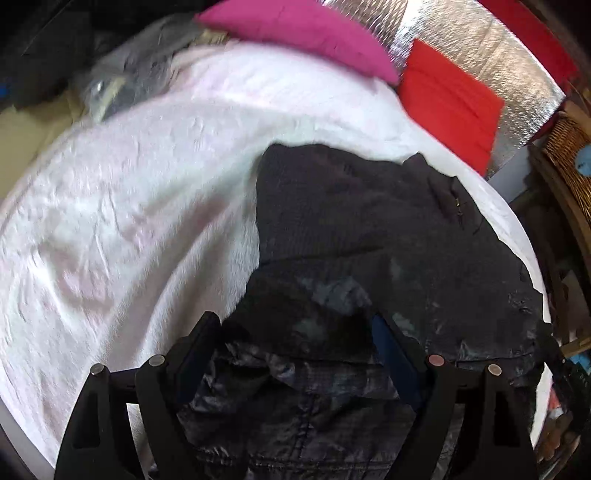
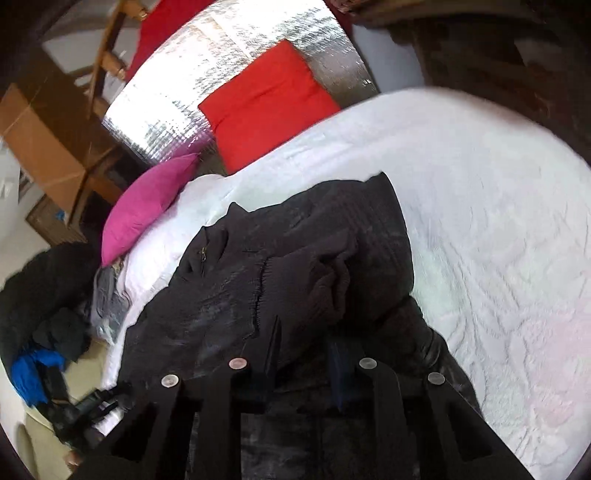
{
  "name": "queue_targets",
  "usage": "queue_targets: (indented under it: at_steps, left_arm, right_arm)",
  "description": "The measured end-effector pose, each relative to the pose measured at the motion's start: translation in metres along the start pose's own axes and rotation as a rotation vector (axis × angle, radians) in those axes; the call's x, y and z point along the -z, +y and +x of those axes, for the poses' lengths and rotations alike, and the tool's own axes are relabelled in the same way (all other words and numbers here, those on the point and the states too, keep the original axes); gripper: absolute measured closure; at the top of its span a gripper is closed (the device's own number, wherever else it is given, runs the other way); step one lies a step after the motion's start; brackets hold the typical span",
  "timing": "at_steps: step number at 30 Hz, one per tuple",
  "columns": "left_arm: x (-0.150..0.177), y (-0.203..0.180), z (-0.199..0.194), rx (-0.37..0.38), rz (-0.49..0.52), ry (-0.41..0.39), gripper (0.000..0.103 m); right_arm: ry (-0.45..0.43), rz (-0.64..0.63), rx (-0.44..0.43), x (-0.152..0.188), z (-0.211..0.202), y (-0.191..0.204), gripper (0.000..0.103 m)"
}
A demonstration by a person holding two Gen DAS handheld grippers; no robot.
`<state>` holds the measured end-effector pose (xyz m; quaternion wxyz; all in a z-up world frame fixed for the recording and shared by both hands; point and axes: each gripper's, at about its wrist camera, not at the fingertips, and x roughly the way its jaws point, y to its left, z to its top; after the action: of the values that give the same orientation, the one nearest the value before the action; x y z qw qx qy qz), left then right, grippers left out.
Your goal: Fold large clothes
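Observation:
A large black jacket (image 1: 369, 221) lies crumpled on a white bedspread (image 1: 129, 206), part knit, part shiny quilted. In the left wrist view my left gripper (image 1: 295, 325) stands open and wide above the quilted part; fabric bulges between the fingers (image 1: 207, 343) but the pads do not press on it. In the right wrist view the same black jacket (image 2: 295, 266) fills the middle of the bedspread (image 2: 498, 258). My right gripper (image 2: 306, 354) has its fingers (image 2: 275, 347) close together, shut on a bunched fold of the jacket.
A magenta pillow (image 1: 306, 33) and a red cushion (image 1: 447, 99) lean on a silver foil panel (image 1: 480, 48) at the head of the bed. Grey clothes (image 2: 107, 295) lie by the bed's edge. Dark and blue clothes (image 2: 40, 332) are heaped on the floor. A wicker basket (image 1: 569, 155) stands beside the bed.

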<state>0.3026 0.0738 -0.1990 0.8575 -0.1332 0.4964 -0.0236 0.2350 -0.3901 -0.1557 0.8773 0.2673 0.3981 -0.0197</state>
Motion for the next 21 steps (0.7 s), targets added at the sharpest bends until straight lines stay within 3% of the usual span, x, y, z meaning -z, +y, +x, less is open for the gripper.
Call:
queue_targets:
  at_steps: [3,6,12,14,15,16,18,20,21]
  left_arm:
    - [0.001,0.000,0.016,-0.028,0.007,0.045,0.019]
    - [0.001,0.000,0.029,-0.036,0.006,0.103,0.019]
    - [-0.001,-0.005,-0.010,-0.003,0.033,-0.024,0.019]
    - [0.001,-0.007,-0.022,0.020,0.059,-0.072,0.018]
    - [0.000,-0.010,-0.025,0.024,0.077,-0.091,0.018]
    - [0.000,-0.019,-0.026,0.018,0.103,-0.103,0.018]
    - [-0.002,-0.027,-0.020,-0.012,0.141,-0.100,0.018]
    - [0.000,-0.035,-0.012,-0.027,0.153,-0.067,0.018]
    - [-0.002,-0.035,-0.002,-0.020,0.146,-0.035,0.018]
  right_arm:
    - [0.107,0.037,0.056,0.006,0.026,-0.010,0.077]
    - [0.086,0.053,0.035,0.003,0.022,-0.011,0.078]
    - [0.034,0.043,-0.009,-0.001,-0.001,-0.004,0.074]
    - [0.025,0.050,-0.030,-0.004,-0.002,-0.006,0.069]
    - [0.025,0.070,-0.038,-0.006,-0.001,-0.009,0.062]
    - [0.021,0.094,-0.045,-0.008,0.001,-0.011,0.040]
    - [-0.027,0.129,-0.056,-0.012,0.003,-0.016,0.025]
    - [-0.046,0.115,-0.059,-0.017,0.007,-0.015,0.025]
    - [-0.012,0.084,-0.052,-0.021,0.018,-0.013,0.026]
